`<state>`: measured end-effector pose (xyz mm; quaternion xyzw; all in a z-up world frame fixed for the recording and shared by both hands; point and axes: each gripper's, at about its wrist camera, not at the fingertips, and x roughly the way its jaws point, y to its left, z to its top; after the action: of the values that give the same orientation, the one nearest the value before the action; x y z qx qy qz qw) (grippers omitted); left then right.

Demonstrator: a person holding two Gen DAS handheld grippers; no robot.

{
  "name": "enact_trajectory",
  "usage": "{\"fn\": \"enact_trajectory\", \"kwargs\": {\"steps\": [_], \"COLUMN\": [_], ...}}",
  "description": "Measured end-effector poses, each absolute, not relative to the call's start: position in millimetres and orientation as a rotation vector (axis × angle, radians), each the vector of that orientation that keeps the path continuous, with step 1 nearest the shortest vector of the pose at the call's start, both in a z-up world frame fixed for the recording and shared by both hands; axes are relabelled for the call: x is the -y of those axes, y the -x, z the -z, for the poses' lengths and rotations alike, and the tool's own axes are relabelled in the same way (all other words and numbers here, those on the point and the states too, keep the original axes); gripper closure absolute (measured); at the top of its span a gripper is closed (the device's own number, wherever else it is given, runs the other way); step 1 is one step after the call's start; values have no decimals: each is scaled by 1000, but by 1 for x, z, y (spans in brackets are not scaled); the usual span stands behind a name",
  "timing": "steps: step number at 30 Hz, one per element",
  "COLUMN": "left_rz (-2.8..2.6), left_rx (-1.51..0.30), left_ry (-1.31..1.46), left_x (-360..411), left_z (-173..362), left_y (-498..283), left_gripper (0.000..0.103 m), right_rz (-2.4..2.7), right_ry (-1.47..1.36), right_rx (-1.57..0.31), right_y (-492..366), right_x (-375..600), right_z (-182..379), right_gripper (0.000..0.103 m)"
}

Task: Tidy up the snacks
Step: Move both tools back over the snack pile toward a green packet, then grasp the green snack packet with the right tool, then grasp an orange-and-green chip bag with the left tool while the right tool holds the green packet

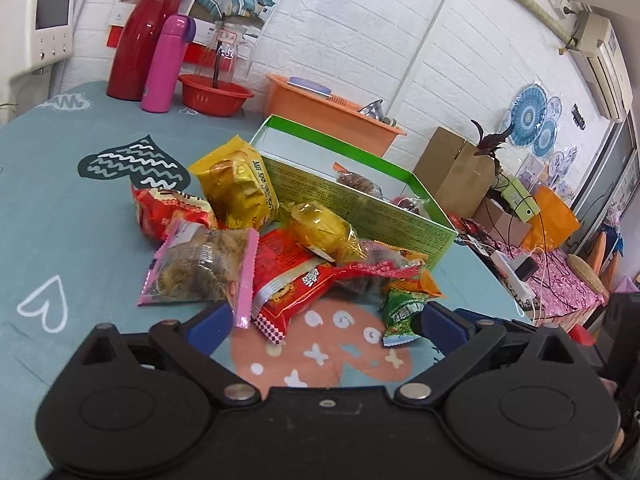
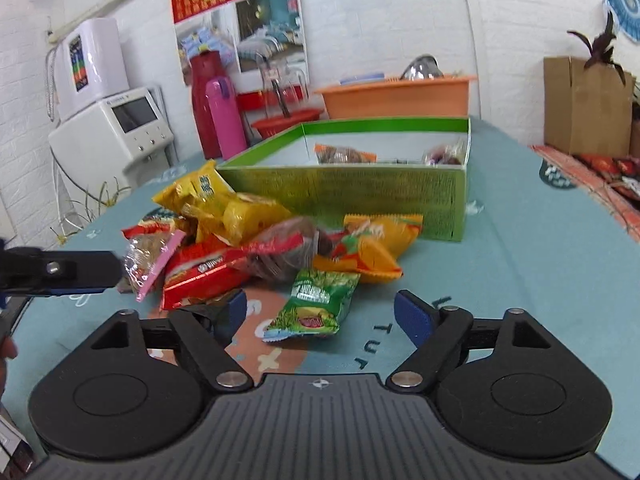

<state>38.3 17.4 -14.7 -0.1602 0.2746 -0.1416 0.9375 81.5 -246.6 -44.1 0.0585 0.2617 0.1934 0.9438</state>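
Tabletop (image 2: 520,280) under a teal patterned cloth, bearing an open green box (image 2: 360,196) with a heap of snack packets in front of it; two or three packets already lie inside. The box wall carries dense small print, too fine to read. Yellow bag (image 1: 236,188) and red packet (image 2: 208,276) show Chinese characters, not legible here. The green packet (image 2: 316,304) lies nearest, flat on the cloth between the spread fingers of the right hand-held gripper (image 2: 320,312), which stands wide and empty. Left hand-held gripper (image 1: 324,316) likewise wide, empty, facing the pink-edged packet (image 1: 200,268). Judged step: pick the green packet. Advice: close across its narrow width, lift clear before carrying to the box.
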Motion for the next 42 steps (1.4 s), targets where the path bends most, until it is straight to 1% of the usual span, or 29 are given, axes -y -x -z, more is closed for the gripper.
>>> {"fn": "enact_trajectory", "kwargs": {"steps": [6,7,8,9,10,18,24,31,33,36,37,38,40,42], "left_rz": [305,310,318,329,337,455,519,463,435,422,426,431,435,478], "left_rx": [-544,-545,-547,-549,-551,-569,-573,-487,-497,-567,-595,-601,-598,-634], "left_ry": [326,327,329,329,328,295,251,169,155,150,154,154,124,153], "left_x": [-17,-17,-16,-15,-13,25,65,81,82,81,79,78,78,74], "left_z": [13,13,14,14,14,10,9,-6,-2,14,21,25,28,30], "left_y": [-35,-36,-37,-38,-39,-55,-72,-108,-124,-140,-141,-139,-129,-120], "left_gripper": [0,0,0,0,0,0,0,0,0,0,9,22,27,28], "right_rz": [-388,-390,-396,-411,-429,-404,-349,-344,-349,-360,-361,-361,-357,-351], "right_ry": [-110,-103,-103,-111,-121,-116,-127,-153,-160,-167,-168,-168,-168,-166], "right_rx": [-564,-571,-592,-596,-599,-580,-555,-560,-561,-560,-562,-562,-566,-570], "right_y": [-95,-96,-97,-96,-94,-62,-55,-56,-56,-55,-55,-55,-56,-58], "right_x": [232,231,232,235,238,269,289,298,297,296,296,296,297,299], "right_z": [54,56,58,59,60,55,53,56,57,58,58,58,58,59], "right_gripper": [0,14,33,39,42,44,44,44,44,44,44,44,44,44]}}
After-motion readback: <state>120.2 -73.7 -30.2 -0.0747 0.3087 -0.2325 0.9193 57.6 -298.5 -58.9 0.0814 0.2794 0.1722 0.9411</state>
